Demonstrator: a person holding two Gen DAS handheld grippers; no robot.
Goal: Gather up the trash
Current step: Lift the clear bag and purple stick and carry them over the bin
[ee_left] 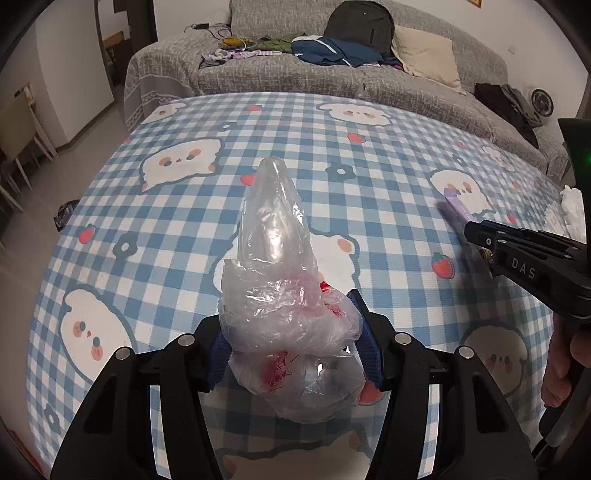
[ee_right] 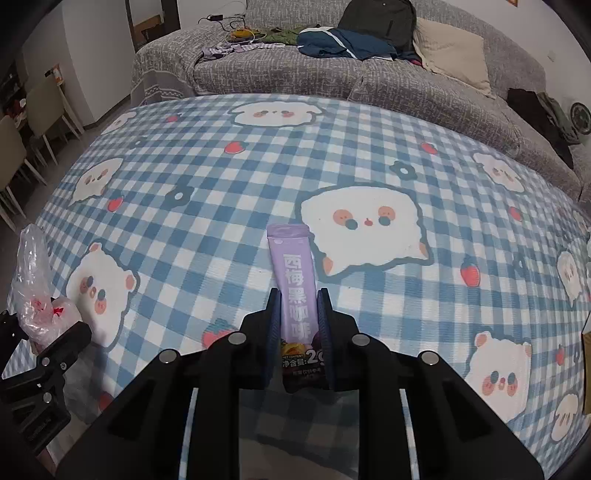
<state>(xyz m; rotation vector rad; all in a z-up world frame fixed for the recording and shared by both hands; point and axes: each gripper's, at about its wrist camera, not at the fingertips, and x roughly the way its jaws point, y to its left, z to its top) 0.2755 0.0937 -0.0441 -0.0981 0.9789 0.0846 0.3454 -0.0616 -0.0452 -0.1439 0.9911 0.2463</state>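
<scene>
My left gripper (ee_left: 291,325) is shut on a crumpled clear plastic bag (ee_left: 280,258) with red print, which sticks up and forward over the blue checked tablecloth (ee_left: 184,221). The bag also shows at the left edge of the right wrist view (ee_right: 33,280). My right gripper (ee_right: 299,306) is shut on a purple coffee sachet (ee_right: 293,273) with white characters, held above the tablecloth (ee_right: 184,240). The right gripper (ee_left: 476,232) and the sachet's purple tip (ee_left: 456,205) show at the right of the left wrist view.
Crumpled white tissue (ee_left: 572,210) lies at the table's right edge. A grey sofa (ee_right: 332,74) with clothes, a backpack (ee_right: 380,18) and a cushion stands beyond the table. Chairs (ee_right: 40,110) stand at the left. A brown item (ee_right: 586,369) is at the right edge.
</scene>
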